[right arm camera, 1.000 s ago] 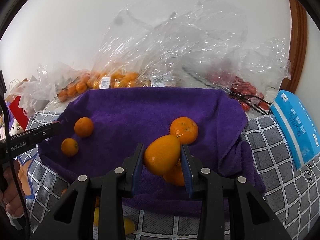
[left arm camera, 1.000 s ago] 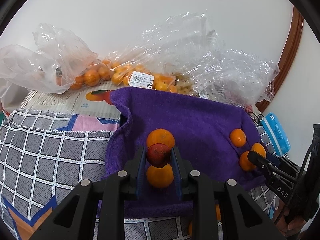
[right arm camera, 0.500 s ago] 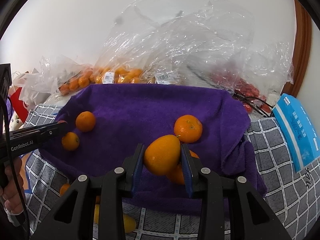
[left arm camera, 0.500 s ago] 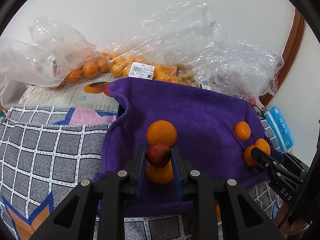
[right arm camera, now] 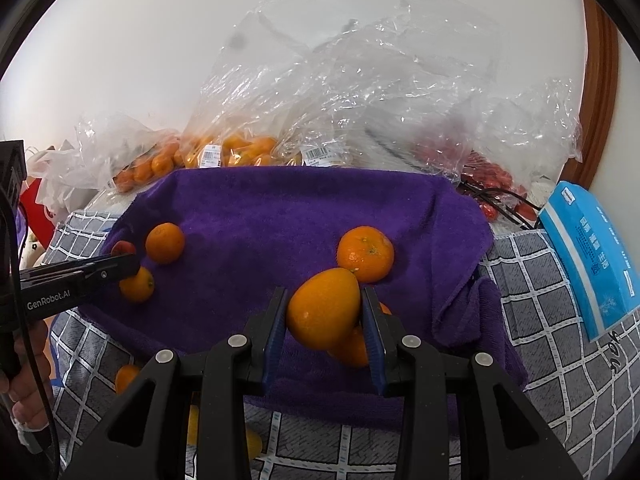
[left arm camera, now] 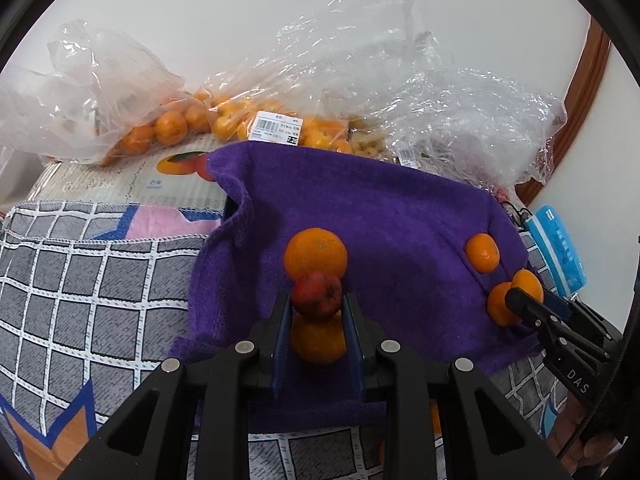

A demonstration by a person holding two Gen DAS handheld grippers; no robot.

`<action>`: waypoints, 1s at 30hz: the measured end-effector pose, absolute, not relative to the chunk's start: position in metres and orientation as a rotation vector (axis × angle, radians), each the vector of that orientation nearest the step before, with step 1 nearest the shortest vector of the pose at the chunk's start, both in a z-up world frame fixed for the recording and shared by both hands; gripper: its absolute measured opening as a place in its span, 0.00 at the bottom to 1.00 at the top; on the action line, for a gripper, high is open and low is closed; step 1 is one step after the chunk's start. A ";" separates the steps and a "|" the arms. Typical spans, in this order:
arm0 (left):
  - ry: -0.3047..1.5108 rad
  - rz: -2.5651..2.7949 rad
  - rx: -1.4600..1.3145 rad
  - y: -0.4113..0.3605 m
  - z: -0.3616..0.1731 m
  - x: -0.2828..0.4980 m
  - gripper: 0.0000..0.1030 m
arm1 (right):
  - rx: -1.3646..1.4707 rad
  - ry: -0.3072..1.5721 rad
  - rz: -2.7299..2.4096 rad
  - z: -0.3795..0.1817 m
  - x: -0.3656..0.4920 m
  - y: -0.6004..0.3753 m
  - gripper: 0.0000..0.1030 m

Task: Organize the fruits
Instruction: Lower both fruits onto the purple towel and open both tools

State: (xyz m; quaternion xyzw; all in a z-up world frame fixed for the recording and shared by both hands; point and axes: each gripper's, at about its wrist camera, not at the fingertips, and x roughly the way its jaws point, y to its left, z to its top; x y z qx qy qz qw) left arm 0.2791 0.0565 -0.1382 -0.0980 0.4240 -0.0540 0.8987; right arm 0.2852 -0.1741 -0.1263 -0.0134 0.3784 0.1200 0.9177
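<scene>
**Both claws loaded above the purple towel**

Beyond both claws a white wall [right arm camera: 120,40] and wooden frame [right arm camera: 600,92] back crumpled clear bags [right arm camera: 380,92], some holding oranges and carrying barcode stickers too small to read. Beneath the claws, a purple towel [left arm camera: 380,220] overlies a grey checked cloth [left arm camera: 80,280]. Right of the right claw lies a blue packet [right arm camera: 588,256], its print illegible. The left tool's arm reads "GenRobot.AI"; the right's reads "DAS".

The right claw [right arm camera: 323,316] pinches a yellow-orange fruit [right arm camera: 323,312]; an orange [right arm camera: 365,254] sits just ahead. The left claw [left arm camera: 317,308] pinches a small red fruit [left arm camera: 317,296], another orange [left arm camera: 315,254] just ahead.
</scene>
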 end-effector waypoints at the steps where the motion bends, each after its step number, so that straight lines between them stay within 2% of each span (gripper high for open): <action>1: 0.876 -0.112 -0.198 0.055 -0.138 0.279 0.24 | -0.031 0.778 0.247 -0.126 0.285 -0.174 0.35; 8: 0.882 -0.116 -0.177 0.051 -0.139 0.278 0.24 | -0.041 0.764 0.245 -0.127 0.284 -0.168 0.35; 18: 0.874 -0.118 -0.186 0.055 -0.132 0.273 0.39 | -0.096 0.750 0.299 -0.131 0.277 -0.149 0.35; 30: 0.864 -0.066 -0.173 0.065 -0.121 0.266 0.46 | -0.114 0.776 0.366 -0.136 0.272 -0.136 0.35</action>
